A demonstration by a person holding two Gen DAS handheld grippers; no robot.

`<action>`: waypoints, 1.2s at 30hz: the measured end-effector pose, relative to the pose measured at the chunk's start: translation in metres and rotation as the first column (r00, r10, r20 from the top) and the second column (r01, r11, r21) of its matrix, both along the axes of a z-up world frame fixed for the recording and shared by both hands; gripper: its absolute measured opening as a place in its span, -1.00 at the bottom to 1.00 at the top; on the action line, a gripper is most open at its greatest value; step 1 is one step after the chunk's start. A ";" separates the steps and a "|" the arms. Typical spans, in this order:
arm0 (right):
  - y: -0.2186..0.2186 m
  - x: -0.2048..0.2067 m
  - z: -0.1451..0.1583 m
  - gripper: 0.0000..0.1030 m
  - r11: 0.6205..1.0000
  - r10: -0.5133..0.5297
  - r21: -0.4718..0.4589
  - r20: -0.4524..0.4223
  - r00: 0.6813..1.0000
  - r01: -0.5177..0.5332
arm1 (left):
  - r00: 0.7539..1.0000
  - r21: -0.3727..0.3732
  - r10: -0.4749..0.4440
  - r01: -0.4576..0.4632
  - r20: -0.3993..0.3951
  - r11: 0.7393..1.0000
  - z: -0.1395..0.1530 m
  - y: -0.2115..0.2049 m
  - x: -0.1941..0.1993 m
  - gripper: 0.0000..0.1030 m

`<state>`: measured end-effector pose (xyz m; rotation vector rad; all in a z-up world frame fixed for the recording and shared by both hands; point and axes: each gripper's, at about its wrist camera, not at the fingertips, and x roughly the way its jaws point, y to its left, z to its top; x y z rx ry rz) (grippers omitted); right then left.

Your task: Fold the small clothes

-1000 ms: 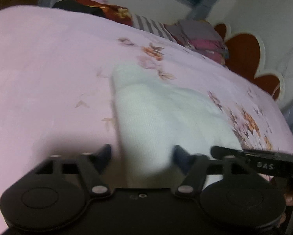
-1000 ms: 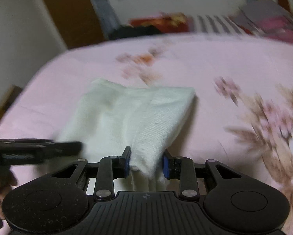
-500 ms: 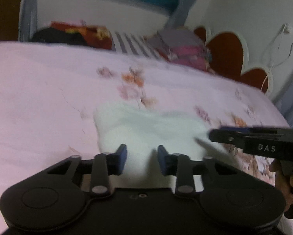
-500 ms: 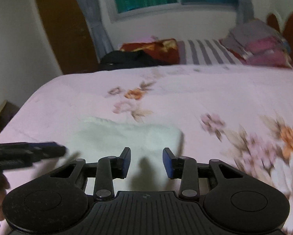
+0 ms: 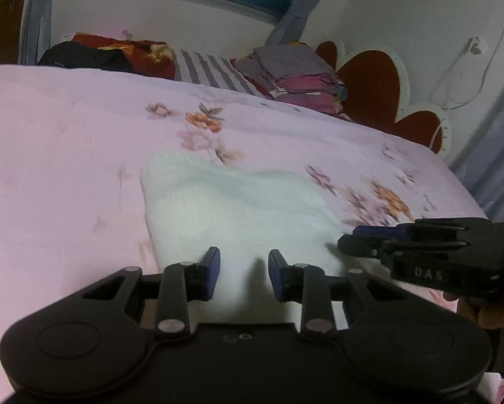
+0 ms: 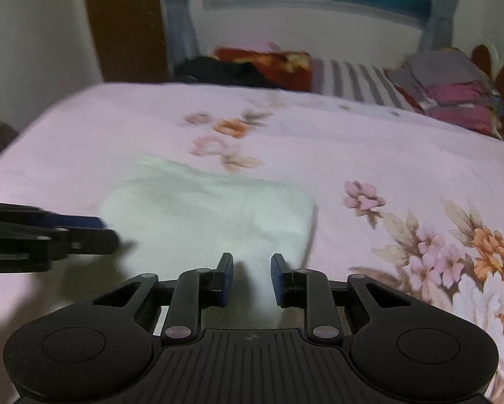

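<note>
Left gripper [image 5: 244, 272] over the near edge of the white garment [image 5: 238, 208] – jaws narrowly apart, nothing pinched between the pads that I can see. Right gripper [image 6: 252, 277] same story: jaws closing, cloth below the gap, not clamped. Its side profile shows at the right of my left view, a hand [image 5: 487, 313] under it. Garment lies folded flat on the pink floral bedsheet [image 5: 50, 155], near the front edge – both grippers side by side over it. Stack of folded clothes [image 5: 295, 74] well apart by the headboard [image 5: 370, 87].
</note>
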<state>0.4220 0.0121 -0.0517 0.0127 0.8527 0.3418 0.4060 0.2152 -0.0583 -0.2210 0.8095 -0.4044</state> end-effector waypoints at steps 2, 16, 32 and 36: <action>0.006 -0.026 0.006 -0.52 0.998 0.059 0.008 0.005 0.998 -0.059 | 1.000 -0.011 -0.005 0.005 -0.007 1.000 -0.003 -0.002 -0.017 -0.51; 0.002 -0.075 -0.017 -0.52 0.995 0.068 -0.060 -0.086 0.994 -0.074 | 0.997 0.098 0.073 -0.069 -0.033 0.993 -0.018 -0.030 -0.086 -0.51; -0.056 -0.185 0.035 -0.52 0.997 0.023 0.076 0.010 1.000 -0.023 | 0.979 0.185 0.185 -0.199 0.087 0.963 0.028 -0.069 -0.198 -0.36; -0.071 -0.224 0.059 -0.52 0.995 0.000 0.102 0.050 0.999 -0.005 | 0.968 0.187 0.212 -0.234 0.132 0.954 0.050 -0.085 -0.230 -0.11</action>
